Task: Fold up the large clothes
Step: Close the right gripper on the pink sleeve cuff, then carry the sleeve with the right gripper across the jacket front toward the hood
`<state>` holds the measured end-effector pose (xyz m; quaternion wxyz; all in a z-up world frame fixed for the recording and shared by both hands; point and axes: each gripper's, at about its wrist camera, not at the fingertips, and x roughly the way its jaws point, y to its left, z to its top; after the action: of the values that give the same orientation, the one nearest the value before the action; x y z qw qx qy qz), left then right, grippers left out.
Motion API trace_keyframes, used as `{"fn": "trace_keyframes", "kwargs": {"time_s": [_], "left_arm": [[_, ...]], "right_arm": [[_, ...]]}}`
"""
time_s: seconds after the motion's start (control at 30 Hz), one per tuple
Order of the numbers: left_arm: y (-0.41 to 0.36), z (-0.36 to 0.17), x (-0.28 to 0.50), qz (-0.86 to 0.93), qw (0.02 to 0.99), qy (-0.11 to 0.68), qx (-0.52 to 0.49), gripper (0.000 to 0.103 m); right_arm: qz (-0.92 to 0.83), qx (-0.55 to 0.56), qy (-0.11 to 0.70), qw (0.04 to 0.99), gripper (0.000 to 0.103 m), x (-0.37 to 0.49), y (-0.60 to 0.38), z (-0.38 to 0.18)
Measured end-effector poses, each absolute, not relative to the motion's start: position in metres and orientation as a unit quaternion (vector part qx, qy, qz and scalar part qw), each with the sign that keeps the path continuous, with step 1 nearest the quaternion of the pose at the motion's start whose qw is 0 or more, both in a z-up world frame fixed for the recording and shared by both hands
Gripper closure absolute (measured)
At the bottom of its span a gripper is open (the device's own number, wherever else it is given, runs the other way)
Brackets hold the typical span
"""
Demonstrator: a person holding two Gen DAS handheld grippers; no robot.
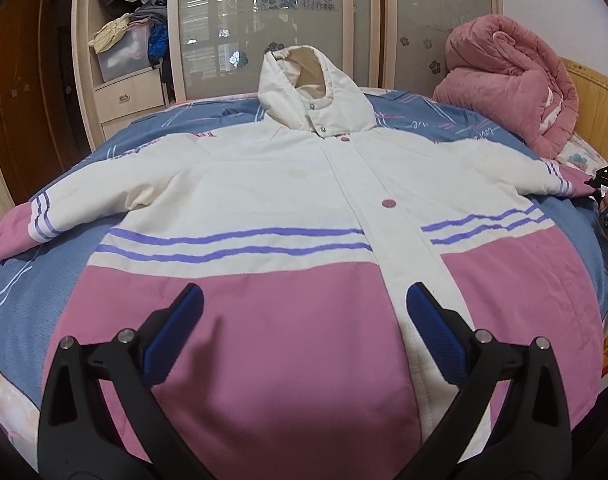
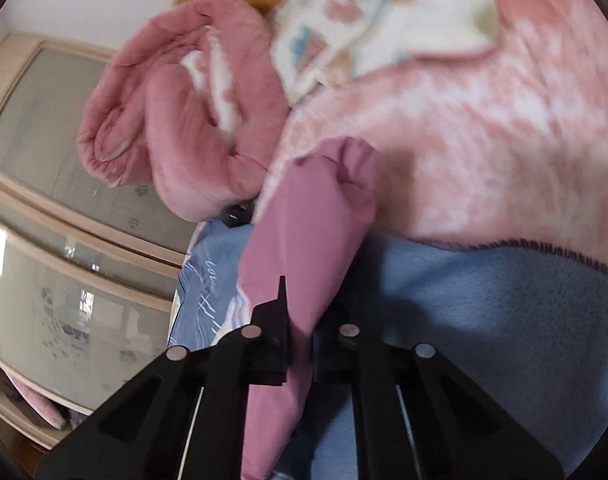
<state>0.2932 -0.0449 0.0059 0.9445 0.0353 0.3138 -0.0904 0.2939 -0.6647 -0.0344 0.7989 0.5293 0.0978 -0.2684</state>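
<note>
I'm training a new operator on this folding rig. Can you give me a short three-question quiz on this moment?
1. True or false: the left gripper is shut on the jacket.
2. What does the right gripper hold? A) hood B) pink cuff C) blanket
3. Fill in: the jacket lies spread front-up on the ____.

Key: 1 false, its fingers stand apart above the pink hem; 2 B, the cuff; 3 bed.

Bed [image 1: 63, 280] under blue patterned cover, bearing hooded jacket [image 1: 287, 216] lying spread flat, front up; pink quilt [image 1: 516, 80] sitting bundled beyond the jacket's sleeve, beside the headboard [image 1: 600, 96].
</note>
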Motion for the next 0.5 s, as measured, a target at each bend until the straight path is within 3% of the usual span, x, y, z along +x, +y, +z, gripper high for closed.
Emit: {"fn": "trace_keyframes", "kwargs": {"time_s": [0.27,0.37,0.5], "left_arm": [[-0.031,0.018,0.289,-0.082,0.950,0.299,0.024,0.002],[-0.026,0.022,0.289,-0.080,0.952,0.295,0.019,0.002],[-0.020,0.028,0.287,-0.076,0.955,0.288,0.017,0.002]], "right_arm": [[-0.208,0.250,0.068,0.943,0.096,0.350,-0.517,0.094],[-0.147,0.164,0.077,0.972,0.096,0.376,-0.446,0.110],[-0.026,0.073,0.184,0.980,0.096,0.428,-0.344,0.083]]}}
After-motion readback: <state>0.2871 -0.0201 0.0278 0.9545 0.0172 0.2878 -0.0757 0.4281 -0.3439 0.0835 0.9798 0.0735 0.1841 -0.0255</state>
